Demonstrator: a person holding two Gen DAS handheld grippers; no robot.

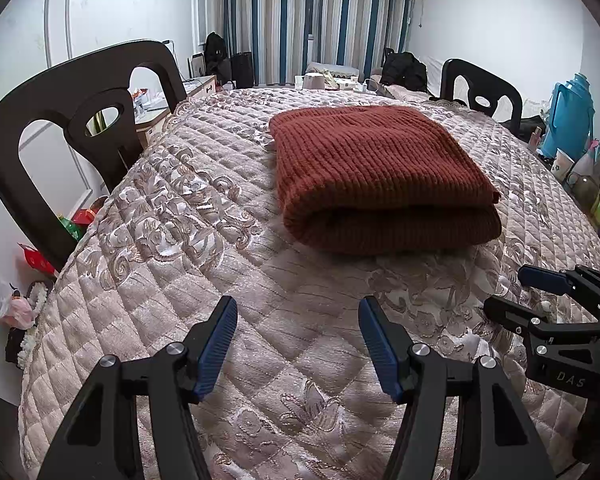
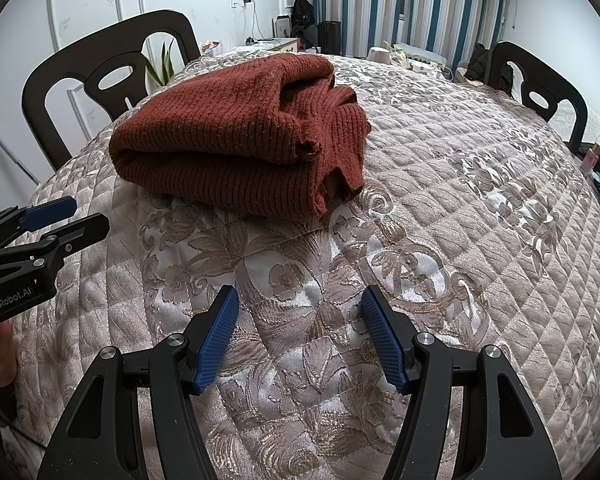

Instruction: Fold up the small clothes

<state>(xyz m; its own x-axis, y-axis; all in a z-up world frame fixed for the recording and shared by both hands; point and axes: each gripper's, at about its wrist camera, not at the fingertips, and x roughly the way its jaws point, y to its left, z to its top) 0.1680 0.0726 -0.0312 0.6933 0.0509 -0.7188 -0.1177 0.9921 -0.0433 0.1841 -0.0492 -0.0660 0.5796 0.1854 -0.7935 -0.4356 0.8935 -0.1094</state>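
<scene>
A rust-red knitted sweater [image 1: 380,172] lies folded in a thick stack on the quilted table cover [image 1: 228,264]. In the right wrist view the sweater [image 2: 228,140] shows its folded layers and a ribbed cuff at its right end. My left gripper [image 1: 298,312] hovers open over the bare quilt, well short of the sweater, nothing between its blue pads. My right gripper [image 2: 298,300] is open too, over the quilt in front of the sweater. Each gripper appears at the edge of the other's view: the right gripper [image 1: 504,290] and the left gripper [image 2: 88,214].
Dark chairs stand at the table's left [image 1: 72,120] and far right [image 1: 480,88]. A blue thermos [image 1: 572,116] and cups crowd the right edge. Boxes and a pale pot [image 1: 314,80] sit at the table's far end. A hand [image 2: 2,352] holds the left gripper.
</scene>
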